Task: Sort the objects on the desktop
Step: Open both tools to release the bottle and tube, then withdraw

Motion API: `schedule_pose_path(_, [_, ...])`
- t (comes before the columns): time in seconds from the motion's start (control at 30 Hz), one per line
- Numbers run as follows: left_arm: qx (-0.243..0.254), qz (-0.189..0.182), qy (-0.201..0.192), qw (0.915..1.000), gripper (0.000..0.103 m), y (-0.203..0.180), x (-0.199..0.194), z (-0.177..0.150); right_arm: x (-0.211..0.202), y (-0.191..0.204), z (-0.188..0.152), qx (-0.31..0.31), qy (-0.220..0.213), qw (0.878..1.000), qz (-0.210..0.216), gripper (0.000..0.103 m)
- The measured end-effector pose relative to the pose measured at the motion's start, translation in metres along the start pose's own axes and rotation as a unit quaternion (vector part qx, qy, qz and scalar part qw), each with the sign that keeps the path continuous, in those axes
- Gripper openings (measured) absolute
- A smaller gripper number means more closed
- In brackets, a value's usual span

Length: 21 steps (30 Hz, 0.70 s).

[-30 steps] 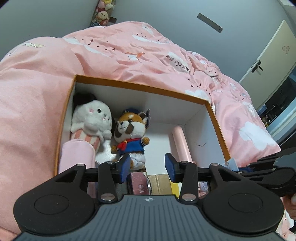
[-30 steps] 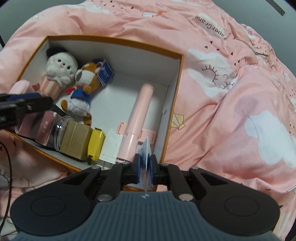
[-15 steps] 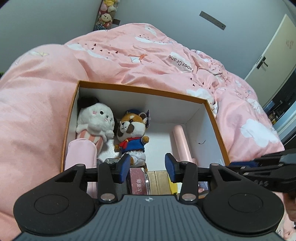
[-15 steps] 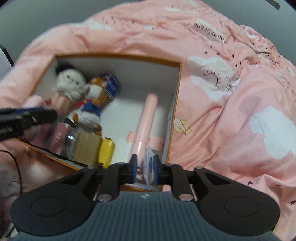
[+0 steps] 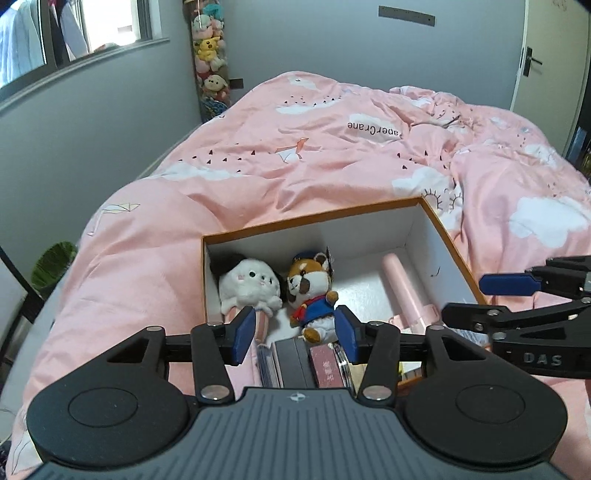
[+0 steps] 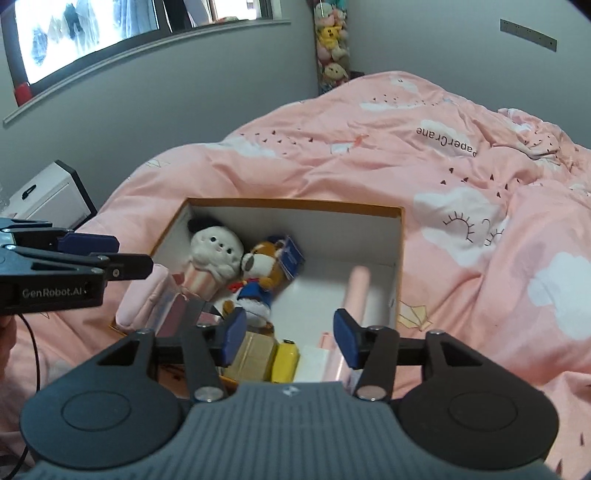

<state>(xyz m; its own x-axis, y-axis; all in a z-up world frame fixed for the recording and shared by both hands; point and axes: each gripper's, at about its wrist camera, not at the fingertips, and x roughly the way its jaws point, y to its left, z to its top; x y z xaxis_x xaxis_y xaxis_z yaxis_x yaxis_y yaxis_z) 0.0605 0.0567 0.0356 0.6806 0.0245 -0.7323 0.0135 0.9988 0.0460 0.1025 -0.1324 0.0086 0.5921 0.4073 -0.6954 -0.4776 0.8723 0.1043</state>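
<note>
A white box with an orange rim [image 5: 314, 218] [image 6: 295, 202] lies on the pink bed. Inside are a white plush [image 5: 251, 288] [image 6: 216, 251], a fox plush in blue [image 5: 308, 291] [image 6: 260, 269], a pink tube [image 5: 400, 288] [image 6: 356, 291] and a row of small boxes [image 5: 306, 362], among them a tan box [image 6: 255, 354] and a yellow one [image 6: 284, 360]. My left gripper [image 5: 295, 334] [image 6: 122, 254] hovers above the box's near left edge, its jaws opening with nothing gripped. My right gripper [image 6: 290, 334] [image 5: 480, 299] hangs over the near right end, jaws opening too, nothing pressed between the pads.
A rumpled pink duvet [image 5: 369, 155] surrounds the box on all sides. A column of plush toys [image 5: 210, 55] stands in the far corner beside a window [image 5: 74, 29], with a door [image 5: 546, 55] at right. A white unit [image 6: 48, 195] sits left of the bed.
Both grippers rose and tilted up, so the room's walls came into view. The right gripper opened and let go of a small white-and-blue packet. The left jaws spread wider.
</note>
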Motion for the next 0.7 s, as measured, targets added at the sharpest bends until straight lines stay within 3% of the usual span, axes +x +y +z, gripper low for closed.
schedule_pose_path(0.03, [-0.001, 0.004, -0.002, 1.0000, 0.066, -0.002, 0.000, -0.002, 0.000, 0.002, -0.002, -0.002, -0.003, 1.000, -0.003, 0.057])
schedule_pose_path(0.2, [-0.009, 0.013, 0.003, 0.9999, 0.069, -0.016, 0.005, -0.018, 0.001, 0.012, -0.017, -0.009, -0.011, 1.000, -0.016, 0.065])
schedule_pose_path(0.4, [-0.011, 0.024, 0.012, 0.9996, 0.072, -0.027, 0.016, -0.031, 0.002, 0.016, -0.036, -0.017, -0.018, 0.998, -0.051, 0.065])
schedule_pose_path(0.7, [-0.014, 0.021, 0.024, 0.9994, 0.073, -0.032, 0.036, -0.048, 0.014, 0.009, -0.052, 0.000, 0.001, 0.998, -0.058, 0.066])
